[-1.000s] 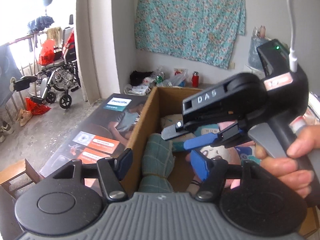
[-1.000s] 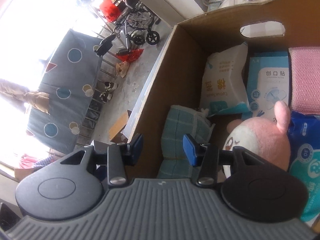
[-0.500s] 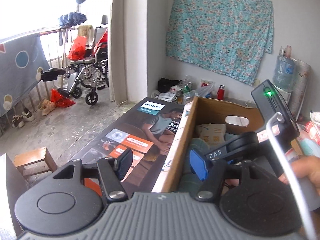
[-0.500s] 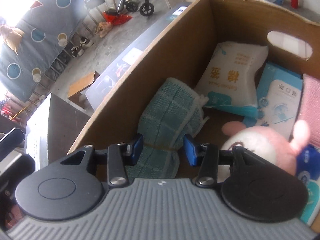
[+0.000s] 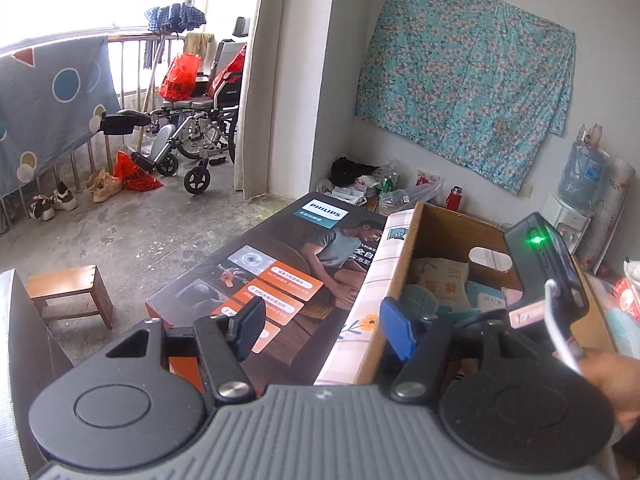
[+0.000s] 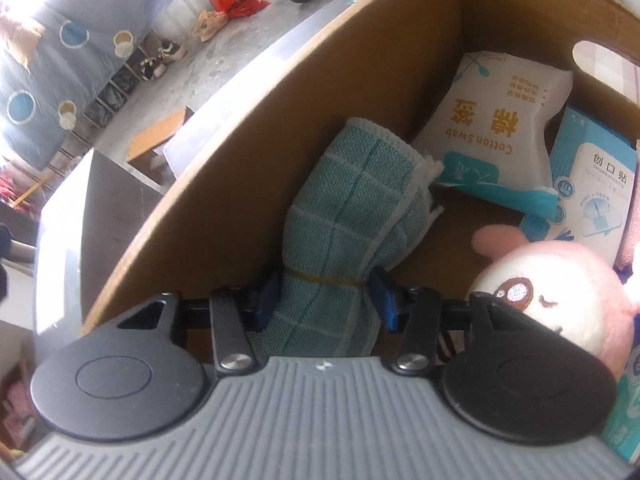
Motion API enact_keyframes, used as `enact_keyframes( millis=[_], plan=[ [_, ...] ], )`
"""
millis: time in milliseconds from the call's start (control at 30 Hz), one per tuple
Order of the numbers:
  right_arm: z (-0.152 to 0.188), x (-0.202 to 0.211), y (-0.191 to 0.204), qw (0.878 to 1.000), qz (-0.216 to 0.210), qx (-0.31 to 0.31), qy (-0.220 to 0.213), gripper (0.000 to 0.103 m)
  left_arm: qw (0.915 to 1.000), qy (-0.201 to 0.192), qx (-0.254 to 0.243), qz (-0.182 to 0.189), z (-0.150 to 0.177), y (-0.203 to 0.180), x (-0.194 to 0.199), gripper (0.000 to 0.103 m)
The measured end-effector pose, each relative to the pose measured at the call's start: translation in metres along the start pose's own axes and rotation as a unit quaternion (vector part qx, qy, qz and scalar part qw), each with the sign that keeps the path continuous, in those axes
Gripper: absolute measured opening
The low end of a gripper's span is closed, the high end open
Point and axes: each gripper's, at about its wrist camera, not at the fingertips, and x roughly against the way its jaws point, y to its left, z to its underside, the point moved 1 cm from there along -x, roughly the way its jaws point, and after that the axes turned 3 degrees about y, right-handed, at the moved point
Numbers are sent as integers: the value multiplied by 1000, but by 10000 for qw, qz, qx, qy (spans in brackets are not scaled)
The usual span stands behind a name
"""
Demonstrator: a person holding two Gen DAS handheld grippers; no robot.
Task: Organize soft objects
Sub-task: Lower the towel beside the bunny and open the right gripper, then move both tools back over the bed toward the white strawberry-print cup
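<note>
Right wrist view: cardboard box (image 6: 360,92) holds rolled towel (image 6: 344,216), straddled by spread right hand-held gripper (image 6: 324,300), plush toy (image 6: 560,296).

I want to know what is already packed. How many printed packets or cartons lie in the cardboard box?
2 clearly: the Cotton Swab bag against the far wall and the blue plaster carton beside it. A blue-printed pack at the edge may be a third.

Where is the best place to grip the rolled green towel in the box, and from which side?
Grip the rolled green towel at its banded waist, from above. The rubber band pinches it narrowest there, and the right gripper already straddles that spot, clear of the box wall.
</note>
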Motion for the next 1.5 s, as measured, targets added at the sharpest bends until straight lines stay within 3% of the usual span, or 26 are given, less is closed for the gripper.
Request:
enact_keyframes(
  millis=[167,367,533,633,733,1000,1167,1233,1333,1500],
  plan=[
    [6,5,3,9991,389,-46,-160,33,10000,-2,66,-7,2,2,2,64],
    [15,23,2,9950,866,-155,-471,31,10000,-15,51,69,4,0,1,64],
    [22,40,-10,9923,925,-374,-733,30,9999,-16,44,98,4,1,1,64],
    [16,37,-12,9949,628,-510,-606,32,9999,3,36,110,4,-1,0,64],
    [13,35,-15,9955,239,-657,-640,47,9999,-6,-18,119,4,-4,1,64],
    [26,62,-27,9891,-238,-1026,-1027,49,9995,41,-228,195,4,-15,2,69],
    [59,105,-35,9773,-518,-1238,-1637,70,9979,-19,-548,354,9,-38,7,80],
    [74,122,-41,9719,-615,-1306,-1861,74,9968,18,-660,453,11,-49,8,82],
    [95,144,-54,9660,-879,-1394,-1992,77,9940,91,-868,664,15,-70,7,84],
    [132,181,-82,9594,-669,-1544,-2264,78,9880,81,-1188,984,23,-109,10,86]
  ],
)
